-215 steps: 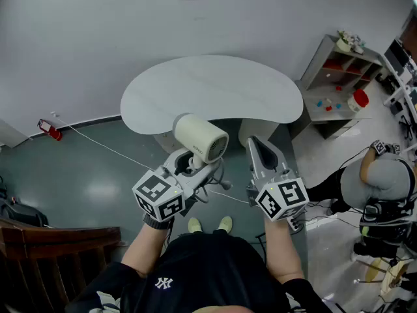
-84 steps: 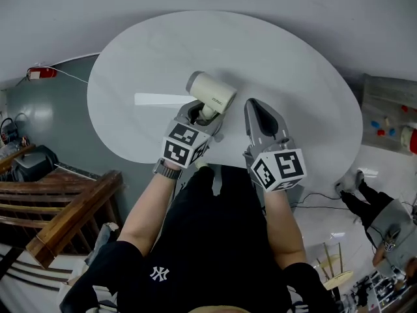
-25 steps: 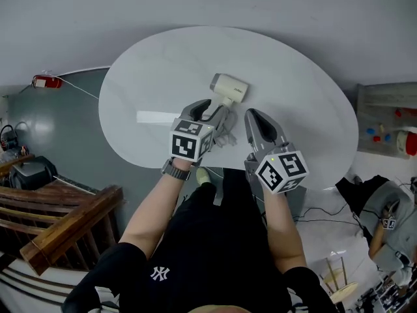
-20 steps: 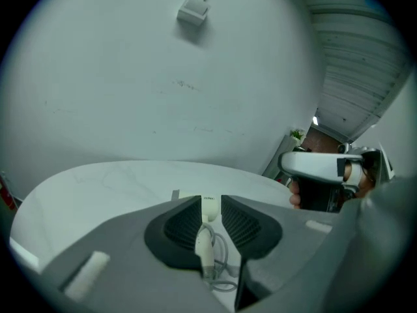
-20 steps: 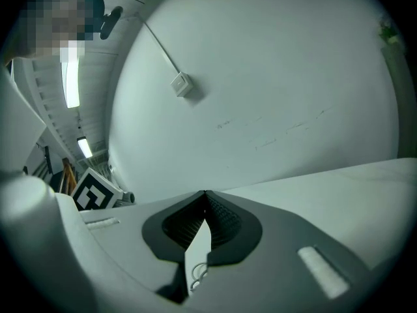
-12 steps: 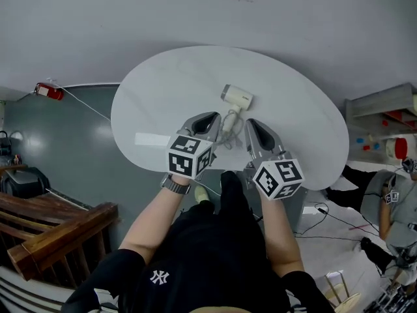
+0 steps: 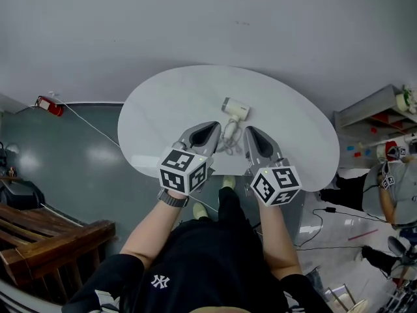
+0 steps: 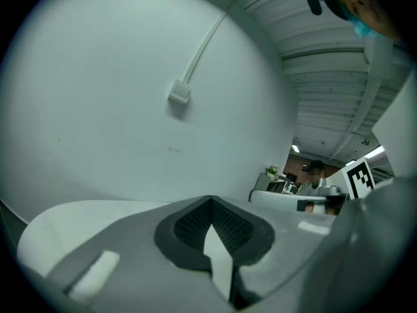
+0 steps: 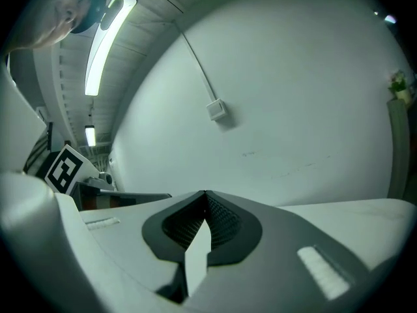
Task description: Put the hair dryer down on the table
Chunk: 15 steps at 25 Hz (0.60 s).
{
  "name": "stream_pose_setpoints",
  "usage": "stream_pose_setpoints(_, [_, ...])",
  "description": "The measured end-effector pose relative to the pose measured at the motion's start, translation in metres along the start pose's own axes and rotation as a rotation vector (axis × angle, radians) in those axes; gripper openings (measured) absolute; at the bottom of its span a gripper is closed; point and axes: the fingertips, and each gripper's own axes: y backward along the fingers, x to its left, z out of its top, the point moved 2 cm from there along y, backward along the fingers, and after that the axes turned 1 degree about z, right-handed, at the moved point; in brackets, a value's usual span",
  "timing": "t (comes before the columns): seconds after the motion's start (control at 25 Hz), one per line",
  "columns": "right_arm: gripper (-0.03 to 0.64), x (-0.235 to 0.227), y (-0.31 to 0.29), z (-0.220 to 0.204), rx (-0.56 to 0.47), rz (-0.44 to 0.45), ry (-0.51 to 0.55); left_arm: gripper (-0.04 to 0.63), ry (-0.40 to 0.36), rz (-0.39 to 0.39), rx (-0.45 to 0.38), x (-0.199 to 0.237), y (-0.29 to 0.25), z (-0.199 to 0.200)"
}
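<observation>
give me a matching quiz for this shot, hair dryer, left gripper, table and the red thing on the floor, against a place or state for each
Things:
1. hair dryer
2. left gripper
3. table
4. red object

Places or states:
a. white oval top, bare but for one appliance and its cord
b. on the grey floor by the wall, left of the table
c. lying on the table, beyond both grippers, held by neither
d. fingers shut, nothing between them

Pairs: 1-c, 2-d, 3-a, 4-b
</observation>
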Motion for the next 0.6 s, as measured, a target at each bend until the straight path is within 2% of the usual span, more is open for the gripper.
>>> stream_pose_setpoints(0.28, [0.021, 0.028, 0.019, 0.032, -0.077, -0.012, 0.085, 0.0, -0.026, -0.047, -0.094, -0.028, 0.036, 0.029])
stream_pose_setpoints(0.6, [0.02, 0.056, 0.042, 0.049, -0.122, -0.03, 0.156, 0.0, -0.06, -0.047, -0.169, -0.043, 0.071, 0.048])
